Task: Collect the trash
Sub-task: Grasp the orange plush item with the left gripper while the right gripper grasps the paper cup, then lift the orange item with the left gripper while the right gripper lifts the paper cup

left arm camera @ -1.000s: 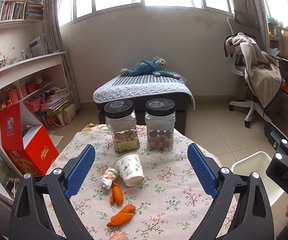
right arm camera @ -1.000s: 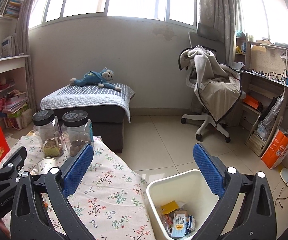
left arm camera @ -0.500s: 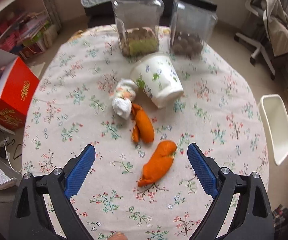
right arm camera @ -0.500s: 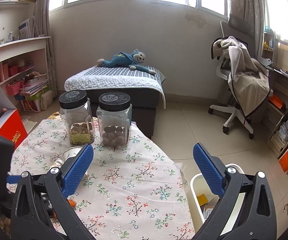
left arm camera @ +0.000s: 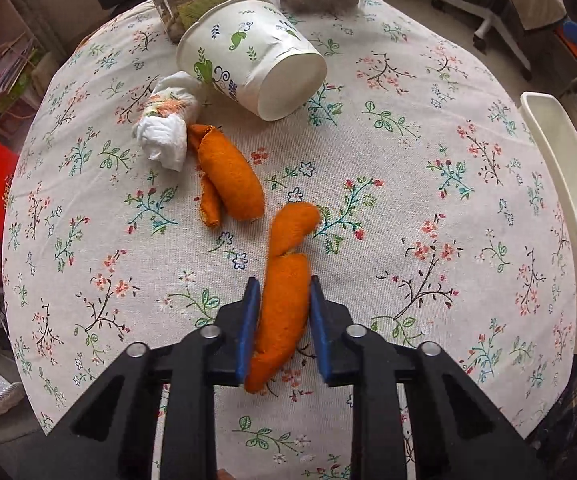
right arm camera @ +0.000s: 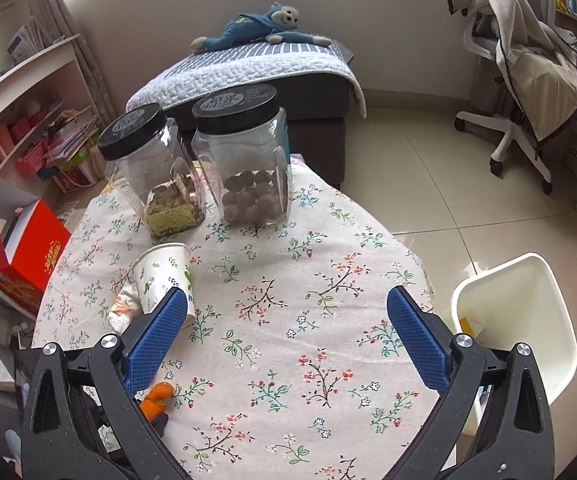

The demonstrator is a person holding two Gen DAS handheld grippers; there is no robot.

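Observation:
My left gripper [left arm camera: 283, 280] points down at the floral tablecloth [left arm camera: 428, 200], and its jaws are closing with the nearer orange peel [left arm camera: 284, 308] between the blue pads, which press on it. A second orange peel [left arm camera: 228, 176], a crumpled tissue [left arm camera: 166, 124] and a tipped paper cup [left arm camera: 248, 52] lie farther back. My right gripper [right arm camera: 287, 294] hovers open over the table's right half with nothing between its fingers. From the right wrist view the cup [right arm camera: 164, 276], the tissue [right arm camera: 122, 312] and a bit of peel [right arm camera: 156, 398] show at the left.
A white bin [right arm camera: 500, 268] with some trash inside stands on the floor right of the table. Two black-lidded jars [right arm camera: 152, 176] [right arm camera: 248, 160] stand at the table's far edge. A red box [right arm camera: 32, 248] sits on the floor at the left, an office chair [right arm camera: 520, 80] beyond.
My left gripper has dropped toward the table, tipped downward, and gone from wide open to closed around the nearer peel. My right gripper has swung from the bin to over the table and tilted down.

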